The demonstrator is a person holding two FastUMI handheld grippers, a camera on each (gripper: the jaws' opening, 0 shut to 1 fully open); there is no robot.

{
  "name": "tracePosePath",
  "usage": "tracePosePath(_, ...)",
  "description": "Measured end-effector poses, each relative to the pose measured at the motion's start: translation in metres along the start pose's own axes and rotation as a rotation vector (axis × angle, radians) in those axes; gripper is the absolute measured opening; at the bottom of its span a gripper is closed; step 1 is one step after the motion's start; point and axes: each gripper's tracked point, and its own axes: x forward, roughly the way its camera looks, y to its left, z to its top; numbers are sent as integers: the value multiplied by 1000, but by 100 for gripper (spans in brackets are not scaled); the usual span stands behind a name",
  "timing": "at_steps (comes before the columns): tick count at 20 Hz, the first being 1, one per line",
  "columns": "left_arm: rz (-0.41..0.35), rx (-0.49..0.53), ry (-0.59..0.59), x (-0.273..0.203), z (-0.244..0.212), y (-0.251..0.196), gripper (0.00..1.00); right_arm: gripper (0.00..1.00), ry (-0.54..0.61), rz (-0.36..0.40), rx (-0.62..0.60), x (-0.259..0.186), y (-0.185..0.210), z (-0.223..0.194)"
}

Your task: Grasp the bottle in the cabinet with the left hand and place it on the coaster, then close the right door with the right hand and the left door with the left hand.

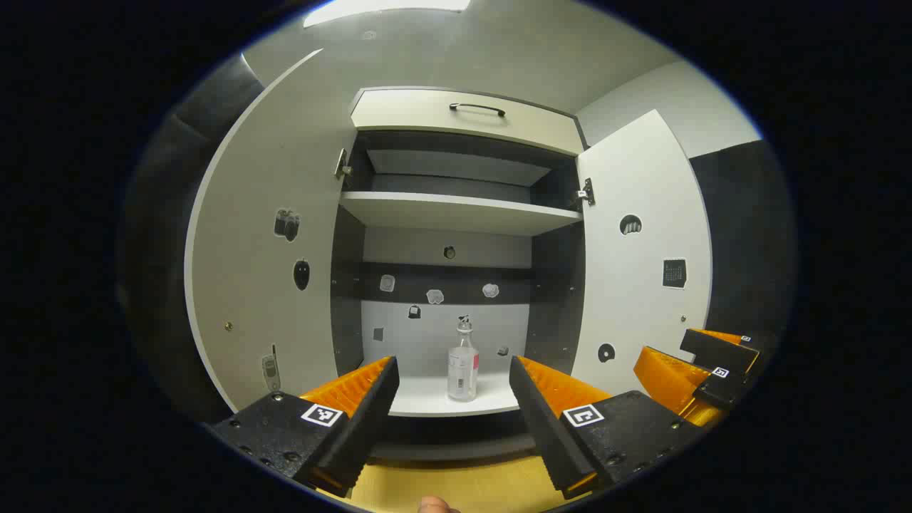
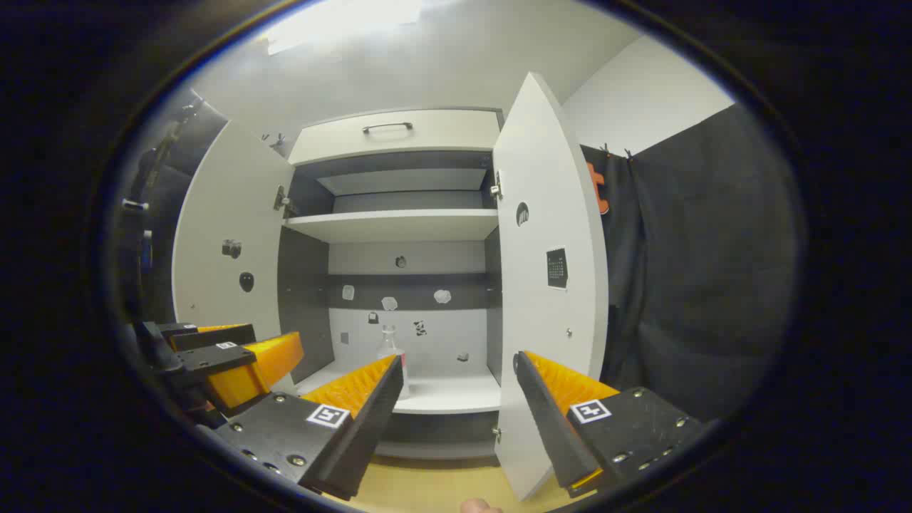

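A clear bottle with a small cap and a pale label stands upright on the cabinet's bottom shelf. My left gripper is open in front of the cabinet, and the bottle shows farther off, in line with the gap between the fingers. The left door and the right door both stand wide open. In the right gripper view my right gripper is open, held back from the cabinet, with the right door edge-on just ahead. The bottle peeks out behind its left finger.
An upper shelf and a drawer with a dark handle sit above the bottle. A wooden surface lies below the cabinet. The right gripper shows at the lower right of the left gripper view; the left gripper shows at the lower left of the right gripper view.
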Motion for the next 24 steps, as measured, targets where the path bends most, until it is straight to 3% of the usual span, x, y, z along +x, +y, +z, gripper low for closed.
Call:
tracePosePath(3, 10, -3, -5, 2, 2, 0, 93, 94, -13, -5, -9, 4, -6, 3)
tracePosePath(4, 9, -7, -4, 4, 2, -1, 96, 97, -18, -5, -14, 5, -7, 4)
tracePosePath(7, 9, -30, 6, 6, 0, -3, 96, 94, -33, 1, -27, 5, -9, 8)
tracePosePath(16, 19, -9, -5, 19, -2, -10, 96, 97, -54, -26, -47, 3, -31, 17)
tracePosePath(20, 2, -1, 12, 51, -16, -12, 96, 96, -68, -55, -53, -6, -44, 24)
tracePosePath(24, -10, -15, 51, 105, -41, -10, 96, 96, -78, -134, -88, -18, -71, 27)
